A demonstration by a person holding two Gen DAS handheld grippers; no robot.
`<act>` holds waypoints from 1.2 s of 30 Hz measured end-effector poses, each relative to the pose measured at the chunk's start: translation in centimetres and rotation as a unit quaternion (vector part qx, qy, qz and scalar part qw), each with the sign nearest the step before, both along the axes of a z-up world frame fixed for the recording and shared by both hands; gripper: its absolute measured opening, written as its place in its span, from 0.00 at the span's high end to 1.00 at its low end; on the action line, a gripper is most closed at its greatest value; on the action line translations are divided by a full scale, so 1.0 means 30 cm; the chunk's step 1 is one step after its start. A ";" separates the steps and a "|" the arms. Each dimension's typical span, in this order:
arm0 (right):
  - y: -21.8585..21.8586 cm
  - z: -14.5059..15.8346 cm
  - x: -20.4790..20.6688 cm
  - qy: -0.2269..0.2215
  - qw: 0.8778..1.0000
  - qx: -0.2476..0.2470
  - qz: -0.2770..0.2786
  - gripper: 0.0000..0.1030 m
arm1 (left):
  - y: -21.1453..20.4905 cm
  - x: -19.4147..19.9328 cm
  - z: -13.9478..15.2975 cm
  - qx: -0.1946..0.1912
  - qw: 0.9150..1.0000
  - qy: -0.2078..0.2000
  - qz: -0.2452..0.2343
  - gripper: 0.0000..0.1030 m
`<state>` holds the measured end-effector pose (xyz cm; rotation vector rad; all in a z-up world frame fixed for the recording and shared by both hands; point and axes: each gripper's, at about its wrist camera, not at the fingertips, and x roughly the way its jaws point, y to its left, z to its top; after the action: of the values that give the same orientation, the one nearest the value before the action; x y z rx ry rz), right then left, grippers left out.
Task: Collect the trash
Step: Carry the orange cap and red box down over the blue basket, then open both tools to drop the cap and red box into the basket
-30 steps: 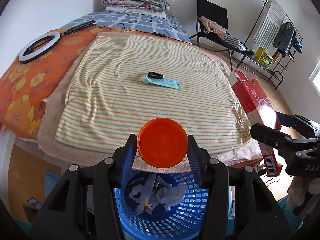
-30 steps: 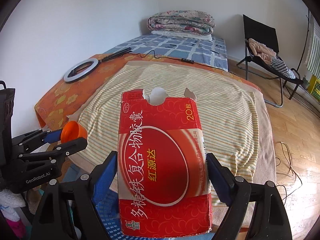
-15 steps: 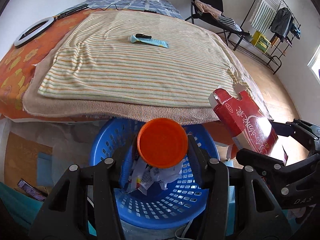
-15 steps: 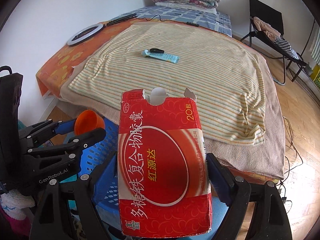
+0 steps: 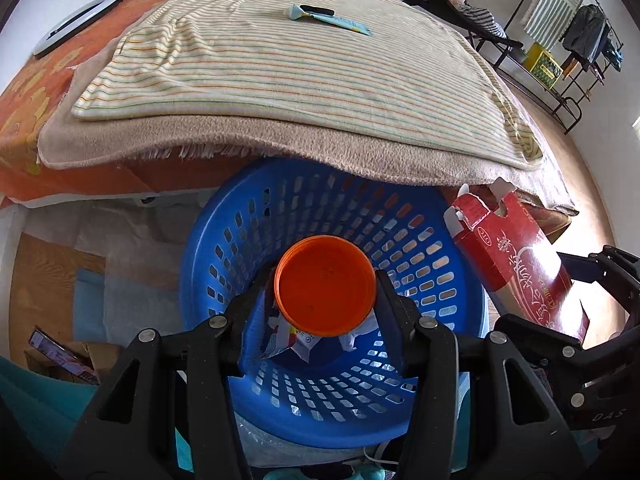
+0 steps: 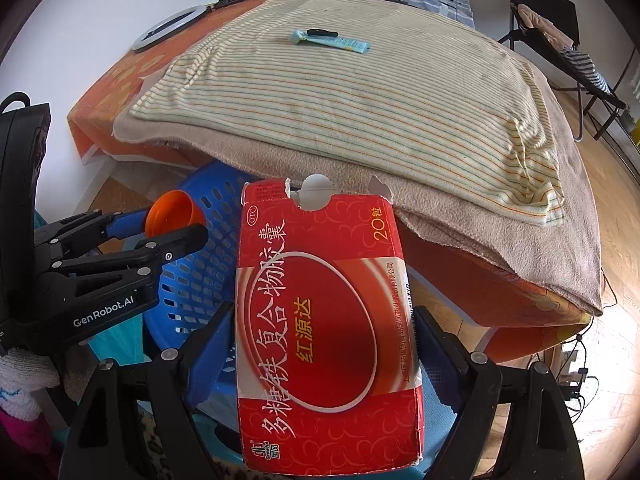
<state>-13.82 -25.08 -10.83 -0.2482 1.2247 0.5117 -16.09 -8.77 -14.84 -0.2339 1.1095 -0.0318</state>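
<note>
My left gripper (image 5: 325, 286) is shut on an orange plastic cup (image 5: 325, 285) and holds it over the open mouth of the blue perforated trash basket (image 5: 240, 216), which has crumpled paper (image 5: 298, 342) at its bottom. In the right wrist view the cup (image 6: 172, 216) hangs over the basket (image 6: 204, 276) at the left. My right gripper (image 6: 326, 320) is shut on a flattened red medicine box (image 6: 324, 340), held just right of the basket; the box also shows in the left wrist view (image 5: 516, 264). A light-blue tube (image 5: 328, 18) lies on the striped bedcover.
The bed (image 5: 280, 72) with striped and beige blankets overhangs the far rim of the basket. A ring light (image 5: 76, 24) lies on the orange sheet. A black folding chair (image 6: 556, 28) and a clothes rack (image 5: 568, 40) stand on the wooden floor to the right.
Both grippers have dropped lower and tilted down toward the basket. The orange cup now sits well inside the basket's opening. The red box has come down beside the basket's right rim.
</note>
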 end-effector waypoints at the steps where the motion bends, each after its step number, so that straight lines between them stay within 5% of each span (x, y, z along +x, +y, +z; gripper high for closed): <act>1: 0.000 -0.010 0.000 0.004 1.000 -0.001 0.000 0.15 | 0.001 0.002 -0.012 0.003 1.000 0.005 0.000 0.51; 16: 0.062 -0.164 0.035 0.043 0.998 -0.040 0.021 0.15 | 0.005 0.040 -0.137 0.013 0.998 0.052 0.017 0.51; 29: 0.131 -0.203 0.065 0.032 0.997 -0.066 0.033 0.15 | -0.002 0.053 -0.129 0.018 0.998 0.049 0.019 0.51; 33: 0.126 -0.206 0.077 0.033 0.997 -0.066 0.025 0.14 | 0.002 0.053 -0.125 0.017 0.999 0.044 0.023 0.36; 36: 0.120 -0.207 0.087 0.037 0.998 -0.057 0.016 0.13 | 0.001 0.054 -0.117 0.018 0.999 0.040 0.025 0.36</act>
<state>-11.21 -21.47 -17.03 -0.3490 1.3248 0.4837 -14.47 -8.75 -18.34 -0.2324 1.1827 0.0421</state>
